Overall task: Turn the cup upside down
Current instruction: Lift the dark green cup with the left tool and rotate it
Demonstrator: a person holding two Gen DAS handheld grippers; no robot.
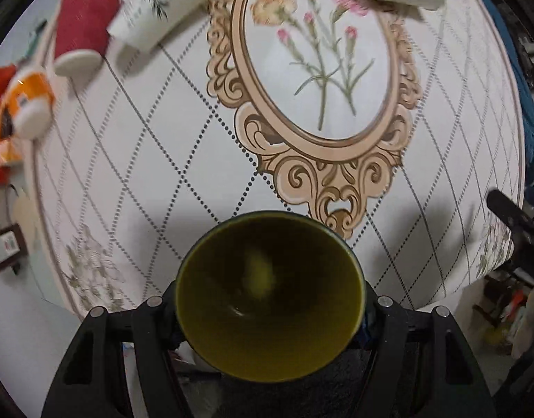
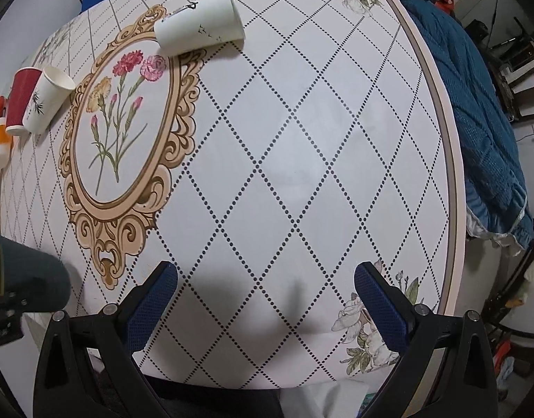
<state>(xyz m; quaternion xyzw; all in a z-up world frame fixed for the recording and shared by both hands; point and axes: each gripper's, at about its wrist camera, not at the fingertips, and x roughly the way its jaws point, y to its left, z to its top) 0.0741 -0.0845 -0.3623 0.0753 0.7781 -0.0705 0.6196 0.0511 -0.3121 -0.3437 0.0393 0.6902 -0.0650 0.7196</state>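
Left tool (image 1: 270,308) around cup (image 1: 270,296)

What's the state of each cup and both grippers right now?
dark cup: held off the table, mouth toward the left wrist camera
left gripper: shut on the dark cup
right gripper: open, holding nothing
red cup: upside down
bamboo-print cup: upside down
plain white cup: upside down

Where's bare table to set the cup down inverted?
Free: the diamond-grid stretch between the floral medallion and the table's edge by the blue cloth, ahead of the right gripper. Crowded: far-left cluster, red cup, bamboo cup.
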